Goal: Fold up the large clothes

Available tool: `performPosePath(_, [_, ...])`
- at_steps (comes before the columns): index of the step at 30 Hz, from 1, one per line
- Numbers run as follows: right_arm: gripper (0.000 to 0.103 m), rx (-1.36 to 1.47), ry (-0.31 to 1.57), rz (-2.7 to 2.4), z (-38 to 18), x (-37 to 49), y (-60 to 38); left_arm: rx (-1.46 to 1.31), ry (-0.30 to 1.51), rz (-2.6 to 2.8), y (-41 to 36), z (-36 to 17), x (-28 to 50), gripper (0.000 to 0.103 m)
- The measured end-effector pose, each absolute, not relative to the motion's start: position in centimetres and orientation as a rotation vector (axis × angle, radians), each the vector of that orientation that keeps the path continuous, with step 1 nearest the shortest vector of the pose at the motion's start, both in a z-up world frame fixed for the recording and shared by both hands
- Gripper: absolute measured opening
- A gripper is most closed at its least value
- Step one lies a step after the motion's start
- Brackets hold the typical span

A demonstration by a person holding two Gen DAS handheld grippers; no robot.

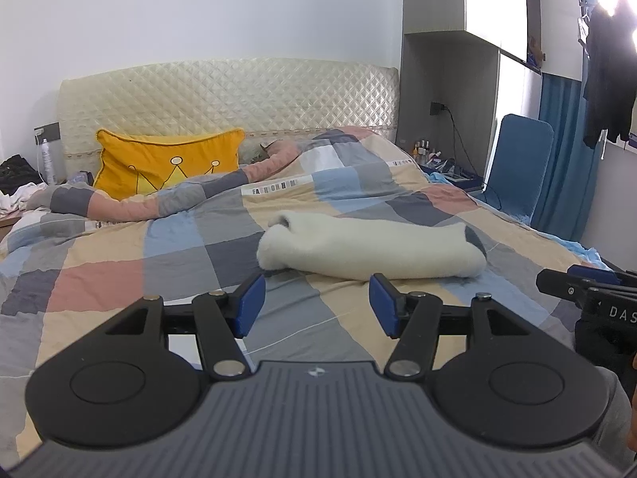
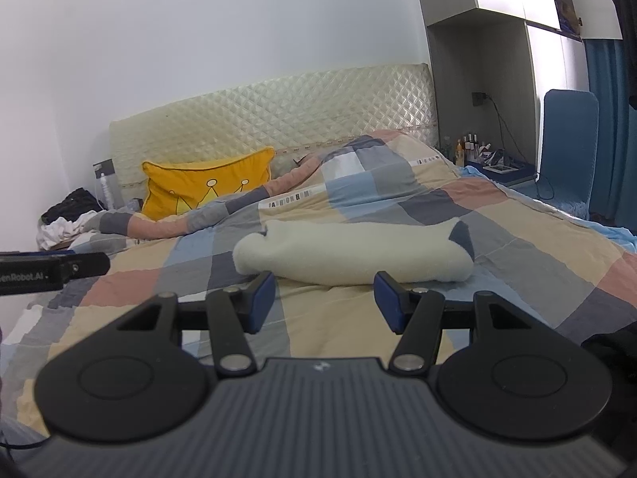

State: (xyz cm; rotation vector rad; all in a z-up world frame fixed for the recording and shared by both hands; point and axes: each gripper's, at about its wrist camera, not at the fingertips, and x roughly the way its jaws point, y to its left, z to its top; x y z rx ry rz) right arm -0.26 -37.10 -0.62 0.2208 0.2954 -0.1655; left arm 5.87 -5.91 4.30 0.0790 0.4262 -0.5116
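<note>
Cream fleece garment [image 1: 370, 249], folded into a long bundle, lying crosswise mid-bed on checked quilt [image 1: 167, 247]; grey lining showing at both ends. Landmark = that bundle.

Left tool [image 1: 316, 304]: blue pads apart, nothing between them, hovering just short of bundle's near edge, not touching. Right tool [image 2: 324, 302]: same, pads apart and empty, just in front of bundle. Each tool visible at the edge of the other's view.

No containers in plain view; small tray of bottles and clutter on nightstand [image 2: 497, 167] beyond bundle to the right, contents too small to tell.

Beyond bundle: yellow crown cushion [image 1: 167, 159] to the left against quilted cream headboard [image 1: 223, 95]. Blue chair [image 1: 517, 159] right of bundle, beside the bed. Blue curtain [image 1: 565, 159] and dark clothes hanging [image 1: 609, 71] further right. Heap of clothes [image 2: 67, 215] far left of bundle. White wall behind.
</note>
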Motion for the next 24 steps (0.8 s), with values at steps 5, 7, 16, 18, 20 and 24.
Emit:
performPosePath(5, [0.059, 0.219, 0.291, -0.17, -0.43, -0.21, -37.24, 0.062, 0.426, -0.51, -5.9, 4.46, 5.44, 0.077])
performPosePath(7, [0.061, 0.216, 0.287, -0.171, -0.34, -0.21, -37.31, 0.053, 0.42, -0.507, -5.78, 4.56, 5.41, 0.085])
performPosePath(16, [0.079, 0.218, 0.275, -0.186, -0.24, -0.35, -37.61, 0.062, 0.413, -0.485, -5.58, 4.67, 5.28, 0.101])
performPosePath(18, [0.079, 0.22, 0.274, -0.183, -0.24, -0.39, -37.72, 0.053, 0.42, -0.485, -5.43, 4.57, 5.34, 0.102])
performPosePath(20, [0.079, 0.22, 0.276, -0.185, -0.31, -0.46, -37.67, 0.052, 0.426, -0.478, -5.41, 4.44, 5.32, 0.102])
performPosePath(24, [0.086, 0.221, 0.278, -0.194, -0.34, -0.34, -37.73, 0.045, 0.437, -0.468, -5.24, 4.29, 5.36, 0.102])
